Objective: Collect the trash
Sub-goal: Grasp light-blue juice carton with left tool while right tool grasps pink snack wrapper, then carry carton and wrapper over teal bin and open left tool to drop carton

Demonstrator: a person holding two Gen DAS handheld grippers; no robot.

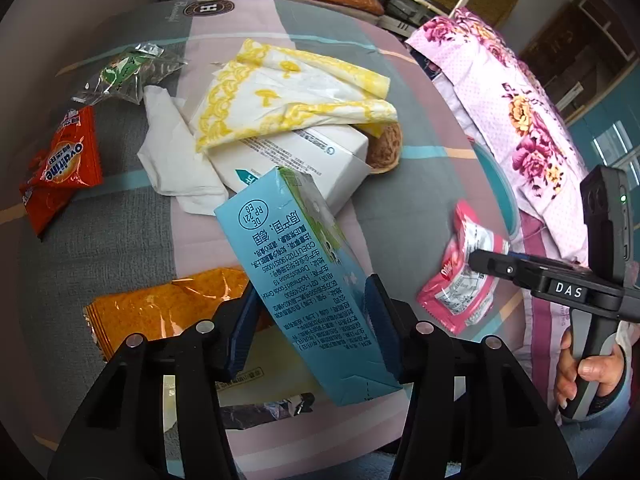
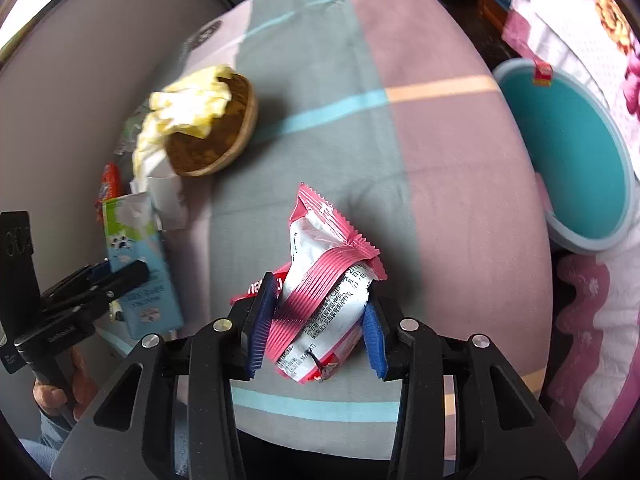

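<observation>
Blue carton [image 1: 304,280] is pinched tilted in our left gripper [image 1: 316,320], the pink wrapper [image 2: 324,300] clamped in our right gripper [image 2: 318,332] — both above the striped bedsheet [image 2: 440,160]. Further right sits the teal bin [image 2: 576,160].

On the light-blue milk carton [image 1: 304,280] I hold, I read "DE RP 221 EG". The orange-red foil packet [image 1: 62,168] says "Ovaltine"; my right gripper [image 1: 476,258] reads "DAS".
</observation>
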